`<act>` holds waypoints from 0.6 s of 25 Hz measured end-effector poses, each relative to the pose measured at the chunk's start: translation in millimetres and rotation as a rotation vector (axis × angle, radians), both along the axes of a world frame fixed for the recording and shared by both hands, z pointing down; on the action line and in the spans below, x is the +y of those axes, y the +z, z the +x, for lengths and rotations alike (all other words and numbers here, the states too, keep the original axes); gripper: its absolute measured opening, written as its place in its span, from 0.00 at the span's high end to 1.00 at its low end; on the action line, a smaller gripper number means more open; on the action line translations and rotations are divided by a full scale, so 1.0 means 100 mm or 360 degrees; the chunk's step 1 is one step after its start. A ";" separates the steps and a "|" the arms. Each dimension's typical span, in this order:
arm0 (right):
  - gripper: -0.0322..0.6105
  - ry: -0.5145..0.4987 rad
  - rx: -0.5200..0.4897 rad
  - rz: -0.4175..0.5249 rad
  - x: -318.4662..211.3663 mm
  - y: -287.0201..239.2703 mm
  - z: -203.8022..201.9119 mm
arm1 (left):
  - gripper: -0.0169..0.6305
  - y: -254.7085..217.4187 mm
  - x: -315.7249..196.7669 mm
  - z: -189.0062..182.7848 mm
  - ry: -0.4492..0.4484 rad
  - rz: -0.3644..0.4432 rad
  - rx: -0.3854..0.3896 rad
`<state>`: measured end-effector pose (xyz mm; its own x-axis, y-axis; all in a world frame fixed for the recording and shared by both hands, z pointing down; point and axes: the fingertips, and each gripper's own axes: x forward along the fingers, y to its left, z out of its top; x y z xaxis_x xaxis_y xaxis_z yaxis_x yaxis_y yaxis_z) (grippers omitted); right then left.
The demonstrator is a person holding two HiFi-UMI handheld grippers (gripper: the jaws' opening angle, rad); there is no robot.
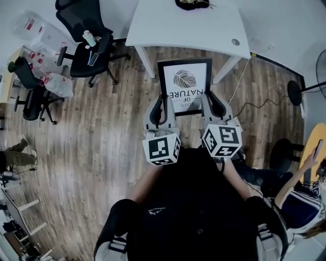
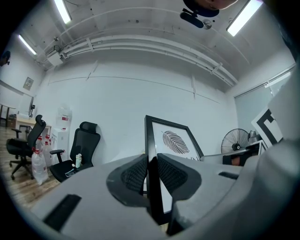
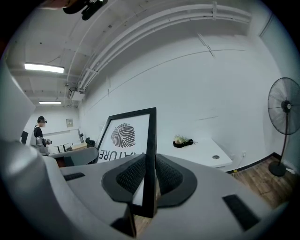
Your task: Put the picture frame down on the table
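Observation:
A black picture frame (image 1: 184, 81) with a leaf print and lettering hangs in the air in front of me, over the wood floor just short of the white table (image 1: 188, 26). My left gripper (image 1: 159, 109) is shut on the frame's left edge (image 2: 151, 154), and its pads press the black border from both sides. My right gripper (image 1: 212, 103) is shut on the right edge (image 3: 151, 150) in the same way. The frame stands roughly upright between the two grippers. Its lower edge is hidden behind the gripper bodies.
A dark bowl of flowers (image 1: 192, 4) sits at the table's far edge, and a round cable hole (image 1: 235, 42) is near its right corner. Two black office chairs (image 1: 86, 38) stand to the left. A floor fan (image 3: 284, 117) and a seated person (image 1: 300, 199) are at the right.

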<state>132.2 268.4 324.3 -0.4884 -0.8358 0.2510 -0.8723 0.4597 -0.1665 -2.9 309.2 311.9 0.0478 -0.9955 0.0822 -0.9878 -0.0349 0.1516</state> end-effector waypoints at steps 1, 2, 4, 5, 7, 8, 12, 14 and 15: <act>0.85 -0.0008 0.0002 -0.0004 -0.02 0.01 -0.05 | 0.86 0.01 -0.01 -0.04 -0.0006 -0.0006 0.0003; 0.85 -0.0016 0.0004 -0.0008 -0.05 0.00 -0.12 | 0.86 0.00 -0.02 -0.11 -0.0013 -0.0010 0.0005; 0.85 -0.0034 0.0003 -0.0012 -0.11 -0.03 -0.30 | 0.86 -0.03 -0.05 -0.29 -0.0029 -0.0008 0.0009; 0.85 -0.0046 0.0003 -0.0014 -0.13 -0.04 -0.40 | 0.86 -0.04 -0.06 -0.38 -0.0042 -0.0007 0.0010; 0.85 -0.0080 0.0004 -0.0019 -0.14 -0.04 -0.52 | 0.86 -0.04 -0.06 -0.49 -0.0074 -0.0014 0.0010; 0.85 -0.0098 0.0002 -0.0022 -0.14 -0.02 -0.54 | 0.86 -0.02 -0.06 -0.51 -0.0091 -0.0019 0.0007; 0.85 -0.0176 -0.0011 -0.0027 -0.22 0.07 -0.57 | 0.86 0.06 -0.05 -0.50 -0.0167 -0.0022 -0.0002; 0.85 -0.0222 -0.0018 -0.0020 -0.28 0.09 -0.66 | 0.86 0.07 -0.08 -0.58 -0.0213 -0.0017 -0.0005; 0.85 -0.0244 -0.0021 -0.0019 -0.34 0.08 -0.74 | 0.86 0.07 -0.12 -0.65 -0.0236 -0.0017 -0.0007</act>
<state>58.4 234.8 331.9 -0.6136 -0.7480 0.2529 -0.7896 0.5855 -0.1836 -67.8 297.6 318.4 -0.1003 -0.9906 0.0925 -0.9827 0.1132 0.1466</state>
